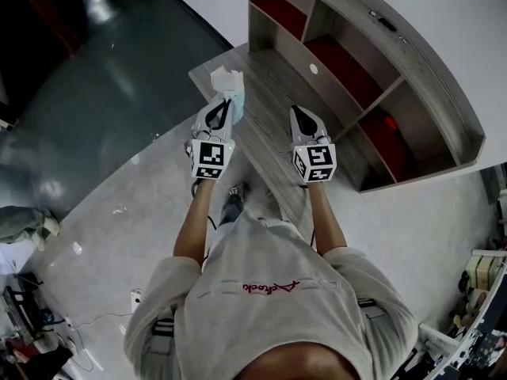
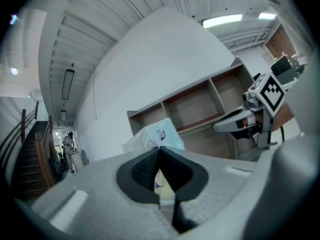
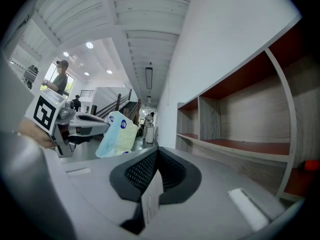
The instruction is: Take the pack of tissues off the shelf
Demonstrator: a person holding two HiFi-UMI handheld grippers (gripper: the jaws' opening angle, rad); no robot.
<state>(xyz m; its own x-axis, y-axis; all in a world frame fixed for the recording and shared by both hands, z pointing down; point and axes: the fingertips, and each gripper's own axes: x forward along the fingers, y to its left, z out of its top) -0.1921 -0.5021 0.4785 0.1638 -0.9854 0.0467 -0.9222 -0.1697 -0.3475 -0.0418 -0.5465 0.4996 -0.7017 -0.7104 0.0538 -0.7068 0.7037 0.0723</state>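
My left claw [image 1: 224, 113] is clenched on the pale blue plastic pack of tissues [image 1: 230, 85], which juts straight ahead of it over the grey wood-grain surface [image 1: 273, 81], clear of the red-backed wooden shelf [image 1: 444, 93] to its right. My right claw [image 1: 306, 121], also clenched, hangs nearer that shelf.

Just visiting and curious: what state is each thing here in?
Grey wooden shelf with red-lined compartments: open-fronted, no doors.
Pale blue plastic pack of tissues: off the shelf, clamped between jaws.
Left gripper: shut on the pack.
Right gripper: jaws together, nothing seen held.
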